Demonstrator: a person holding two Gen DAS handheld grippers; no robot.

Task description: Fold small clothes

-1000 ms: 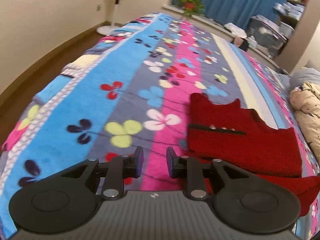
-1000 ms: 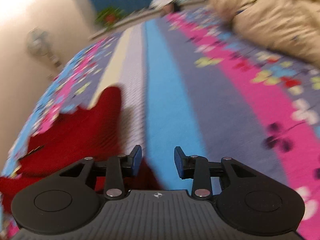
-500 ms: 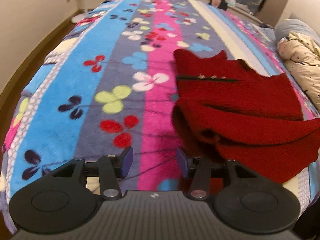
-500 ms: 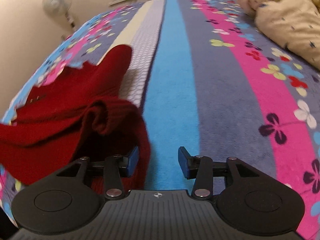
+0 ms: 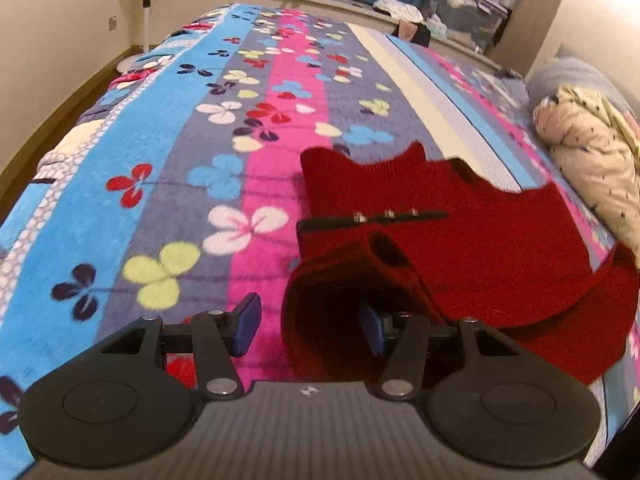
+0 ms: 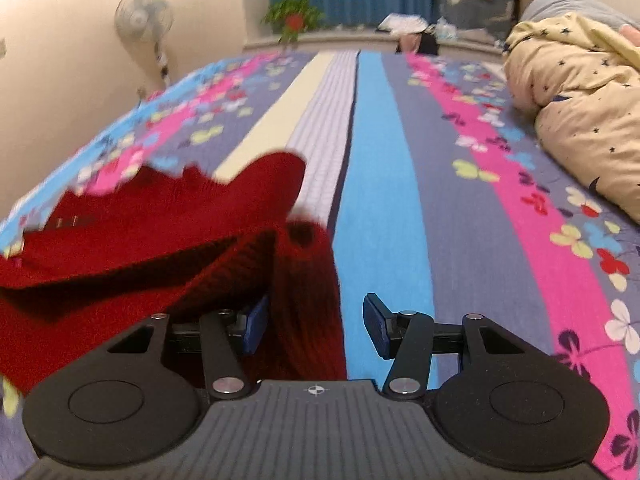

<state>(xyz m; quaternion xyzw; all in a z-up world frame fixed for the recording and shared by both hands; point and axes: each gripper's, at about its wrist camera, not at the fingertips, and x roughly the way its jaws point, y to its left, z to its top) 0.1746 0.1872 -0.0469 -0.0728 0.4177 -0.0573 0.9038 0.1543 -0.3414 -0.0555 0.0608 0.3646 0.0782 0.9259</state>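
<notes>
A small red knitted garment with a dark button strip lies on the striped flowered bedspread; its near hem is bunched up and folded back. My left gripper is open, with the garment's near left fold rising between its jaws and hiding part of the right finger. In the right wrist view the garment lies at the left. My right gripper is open, with the garment's near right fold standing between its jaws beside the left finger.
A cream star-patterned quilt is heaped at the bed's right side. A standing fan and a potted plant are past the far end, with storage boxes by the blue curtain.
Both grippers have opened wider and closed in on the garment's near edge; its bunched folds now stand between the jaws of each. The views have tilted up toward the far wall.
</notes>
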